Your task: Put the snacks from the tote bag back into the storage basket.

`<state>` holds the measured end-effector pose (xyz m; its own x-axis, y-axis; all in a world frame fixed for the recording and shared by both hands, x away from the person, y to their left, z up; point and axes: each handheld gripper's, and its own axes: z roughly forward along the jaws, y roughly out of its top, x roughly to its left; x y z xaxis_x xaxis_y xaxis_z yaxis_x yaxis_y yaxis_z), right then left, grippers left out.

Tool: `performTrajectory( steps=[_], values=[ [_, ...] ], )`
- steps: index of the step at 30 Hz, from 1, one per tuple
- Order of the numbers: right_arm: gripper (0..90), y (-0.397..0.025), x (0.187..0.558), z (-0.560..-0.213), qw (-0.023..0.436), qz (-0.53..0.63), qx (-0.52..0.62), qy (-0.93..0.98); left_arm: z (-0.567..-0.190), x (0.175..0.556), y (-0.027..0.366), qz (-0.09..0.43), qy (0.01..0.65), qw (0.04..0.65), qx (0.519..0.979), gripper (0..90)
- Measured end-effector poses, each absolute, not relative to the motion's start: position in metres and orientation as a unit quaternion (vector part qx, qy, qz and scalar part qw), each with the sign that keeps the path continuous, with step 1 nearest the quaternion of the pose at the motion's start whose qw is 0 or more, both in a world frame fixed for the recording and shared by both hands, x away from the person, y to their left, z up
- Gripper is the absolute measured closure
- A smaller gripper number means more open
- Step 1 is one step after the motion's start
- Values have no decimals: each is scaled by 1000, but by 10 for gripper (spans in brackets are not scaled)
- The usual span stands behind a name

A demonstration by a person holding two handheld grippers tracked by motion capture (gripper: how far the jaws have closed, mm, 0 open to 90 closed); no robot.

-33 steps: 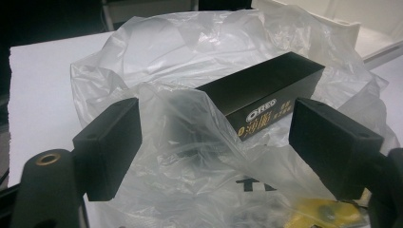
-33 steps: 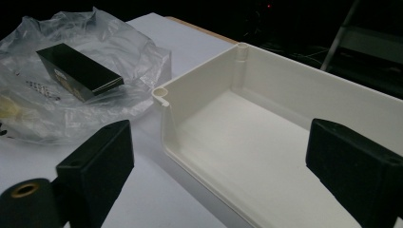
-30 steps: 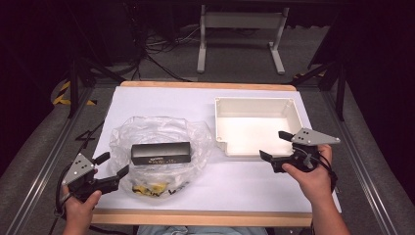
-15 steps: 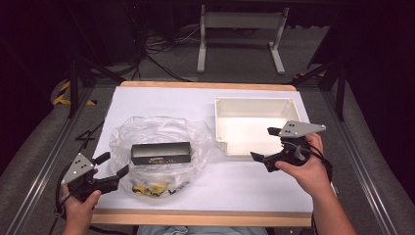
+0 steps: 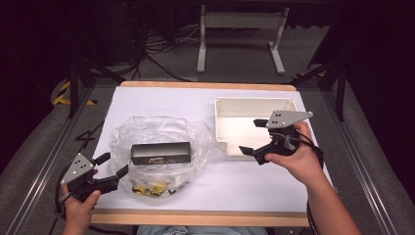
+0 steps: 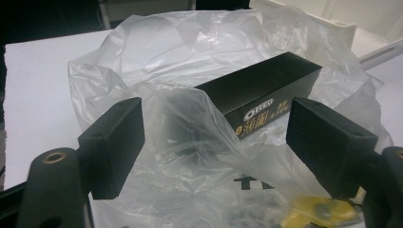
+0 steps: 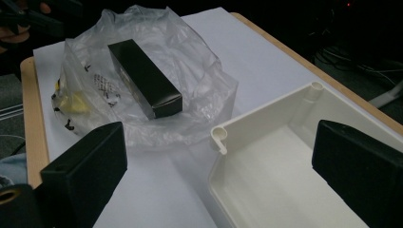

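A long black box (image 5: 160,153) (image 6: 266,91) (image 7: 145,78) lies on a crumpled clear plastic bag (image 5: 156,137) (image 6: 190,66) (image 7: 157,42) at the table's left middle. Yellow items (image 5: 147,188) (image 6: 323,211) show through the bag's near side. My left gripper (image 5: 113,166) (image 6: 216,145) stands open at the front left corner, its jaws just short of the bag and facing the box. An empty cream plastic tray (image 5: 230,105) (image 7: 266,180) sits at the right. My right gripper (image 5: 254,137) (image 7: 223,171) is open, held above the tray's near left corner.
White paper (image 5: 161,100) covers the table, with a wooden edge (image 5: 195,218) along the front. A metal stand (image 5: 240,34) and cables (image 5: 151,54) lie on the floor behind the table. Dark rails run along both sides.
My right gripper has moved left and forward, from beside the tray's right end to over its near left corner. The left gripper has stayed in place.
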<state>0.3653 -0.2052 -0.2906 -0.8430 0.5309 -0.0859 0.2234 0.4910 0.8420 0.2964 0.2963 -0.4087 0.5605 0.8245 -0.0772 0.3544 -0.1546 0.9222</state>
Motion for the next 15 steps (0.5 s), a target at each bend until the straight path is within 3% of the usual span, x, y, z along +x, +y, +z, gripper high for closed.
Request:
performTrajectory(
  steps=[5, 10, 15],
  values=[
    [41, -193, 373, -282, 134, 465, 174, 858, -409, 293, 298, 235, 409, 506, 722, 215],
    [41, -183, 380, -276, 137, 467, 160, 859, -409, 290, 301, 237, 412, 507, 719, 215],
    [100, -168, 384, -272, 146, 447, 131, 873, -409, 287, 304, 239, 416, 509, 715, 215]
  ],
)
